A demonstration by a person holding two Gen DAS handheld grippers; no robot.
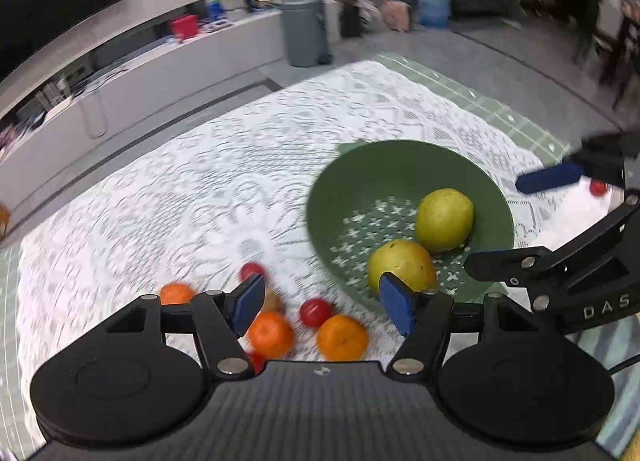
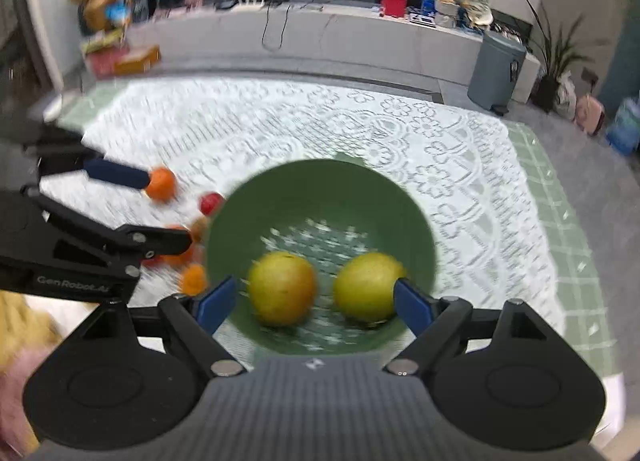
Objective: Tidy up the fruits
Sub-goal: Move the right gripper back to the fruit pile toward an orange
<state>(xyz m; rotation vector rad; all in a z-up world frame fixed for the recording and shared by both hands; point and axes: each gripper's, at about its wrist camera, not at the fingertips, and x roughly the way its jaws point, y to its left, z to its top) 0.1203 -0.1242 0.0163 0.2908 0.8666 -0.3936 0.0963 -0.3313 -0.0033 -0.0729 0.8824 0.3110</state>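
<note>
The left gripper [image 1: 322, 307] has flat blue rubbery fingers [image 1: 249, 303] on black hinged links, standing wide apart with nothing between them. Just beyond and below those fingers lies a loose cluster of small fruit on the tabletop: three round, matte orange mandarins [image 1: 271, 334] and several glossy red cherry tomatoes [image 1: 315, 312], all somewhat blurred. Off to the right of the left fingers sits a round green plastic colander bowl [image 1: 400, 169] with cross-shaped holes in its floor, and in it lie two plump yellow-green pears with dull, speckled skin [image 1: 445, 219].

The right gripper [image 2: 316, 307] is of the same build, its blue fingers [image 2: 218, 303] spread wide and empty. The two pears [image 2: 282, 288] lie directly ahead of them in the bowl [image 2: 320, 181], side by side but apart, not pressed by either finger. To the left of the right fingers, past the bowl's rim, the mandarins [image 2: 161, 183] and a tomato [image 2: 211, 203] lie scattered.

Under everything is a white lace cloth with a raised floral pattern [image 1: 200, 181], laid over a pale green checked cover [image 2: 560, 221] on the tabletop.

Only the left view shows a further red tomato [image 1: 598, 187] at the far right, beside the right gripper's finger. Only the right view shows the left gripper [image 2: 120, 177] from the side, one blue finger reaching toward a mandarin; contact cannot be judged.
</note>
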